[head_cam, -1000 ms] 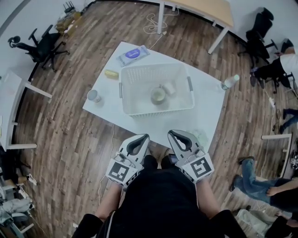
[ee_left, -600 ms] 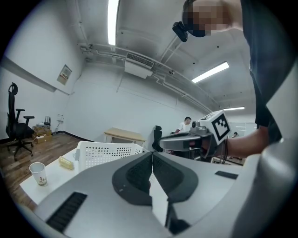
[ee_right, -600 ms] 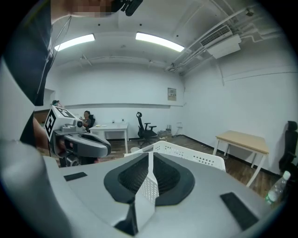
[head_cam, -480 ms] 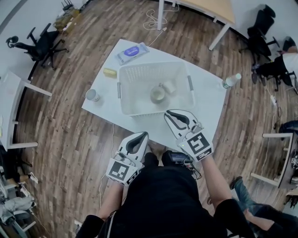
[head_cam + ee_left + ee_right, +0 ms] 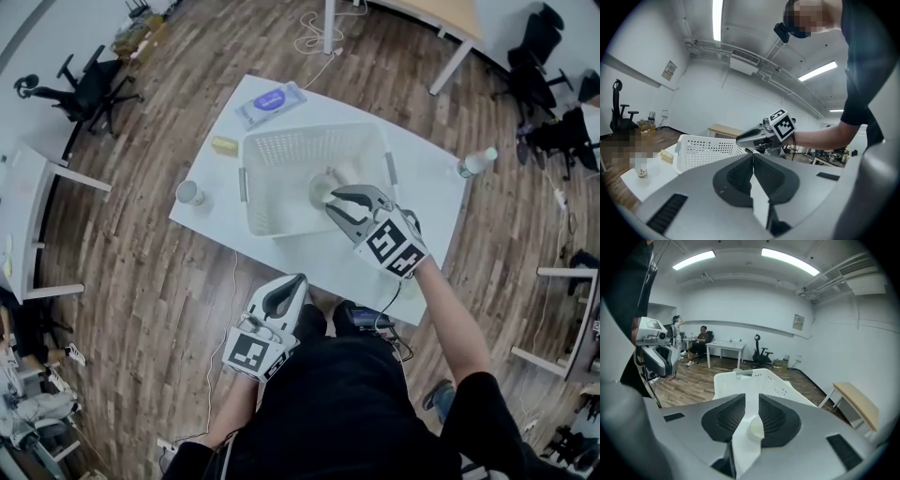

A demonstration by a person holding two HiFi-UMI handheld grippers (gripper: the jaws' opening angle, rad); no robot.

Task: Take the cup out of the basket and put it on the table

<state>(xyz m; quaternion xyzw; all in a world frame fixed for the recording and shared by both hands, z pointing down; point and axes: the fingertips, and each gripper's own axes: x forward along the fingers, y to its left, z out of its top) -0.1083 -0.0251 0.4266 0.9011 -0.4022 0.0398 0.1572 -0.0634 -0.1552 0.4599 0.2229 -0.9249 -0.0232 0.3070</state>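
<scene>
A white perforated basket (image 5: 249, 178) stands on the white table (image 5: 424, 202). Two cups lie inside it: a pale green one (image 5: 320, 190) and a white one (image 5: 349, 172). My right gripper (image 5: 331, 199) reaches over the basket's near wall, its tips right beside the green cup. Its jaws have just been opening and stand slightly open; in the right gripper view a pale cup (image 5: 756, 427) shows through the narrow gap (image 5: 752, 398), with the pads not pressing it. My left gripper (image 5: 284, 298) hangs shut and empty near my body, short of the table; its jaws (image 5: 753, 158) meet.
On the table left of the basket are a small cup (image 5: 190, 193), a yellow item (image 5: 223, 146) and a pack of wipes (image 5: 270, 103). A bottle (image 5: 475, 162) stands at the right edge. Office chairs (image 5: 89, 89) and other desks ring the room.
My right gripper has moved from beside my body forward over the table's near edge into the basket, rolling as it went, and its jaws have parted a little. The left gripper has stayed put.
</scene>
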